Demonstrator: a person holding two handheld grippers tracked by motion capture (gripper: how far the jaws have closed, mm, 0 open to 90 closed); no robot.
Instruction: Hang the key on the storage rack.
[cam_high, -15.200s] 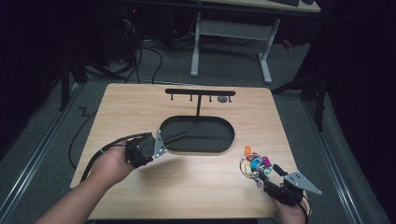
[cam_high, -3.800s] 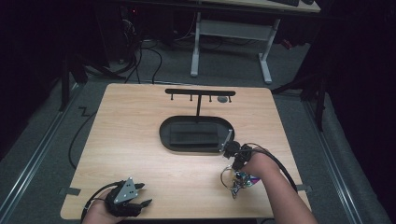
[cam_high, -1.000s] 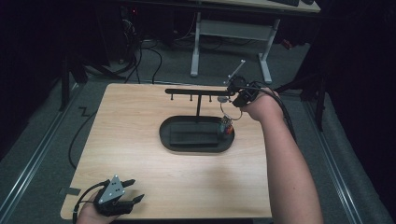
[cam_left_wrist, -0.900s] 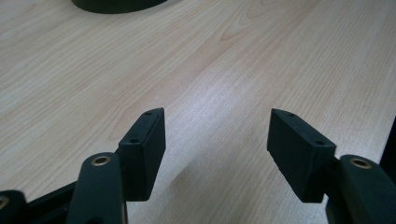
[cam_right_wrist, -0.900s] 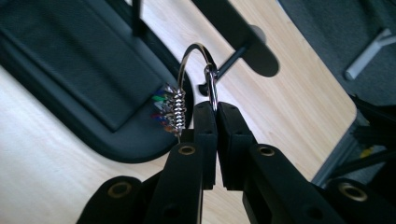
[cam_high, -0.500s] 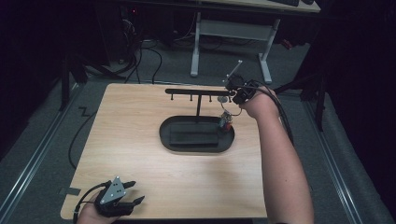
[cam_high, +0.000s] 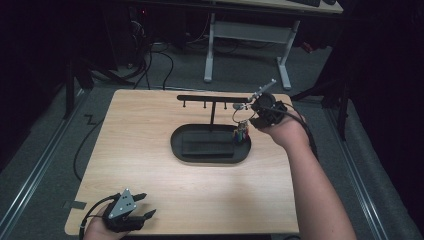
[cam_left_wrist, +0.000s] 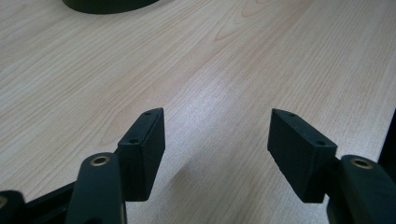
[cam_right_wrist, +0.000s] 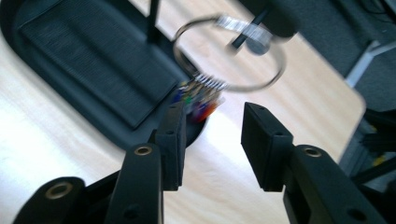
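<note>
A metal key ring (cam_high: 239, 113) with several coloured tags (cam_high: 241, 134) hangs from the right-end peg of a black hook rack (cam_high: 210, 98). The tags dangle over the right end of the rack's oval base (cam_high: 200, 150). My right gripper (cam_high: 251, 117) is just right of the ring. In the right gripper view the jaws (cam_right_wrist: 210, 140) stand open, with the ring (cam_right_wrist: 229, 51) and the tags (cam_right_wrist: 198, 100) just beyond their tips and nothing between them. My left gripper (cam_high: 145, 206) rests open at the table's near left corner, over bare wood (cam_left_wrist: 215, 144).
The wooden table (cam_high: 150, 150) holds the rack and base at its middle back. Three more pegs on the bar (cam_high: 205, 104) are bare. Cables (cam_high: 165, 55) and a white desk frame (cam_high: 245, 35) stand on the floor beyond the far edge.
My right gripper carried the key ring from the table's near right up to the rack's right end, then drew back a little. The left gripper moved from the base to the near left corner.
</note>
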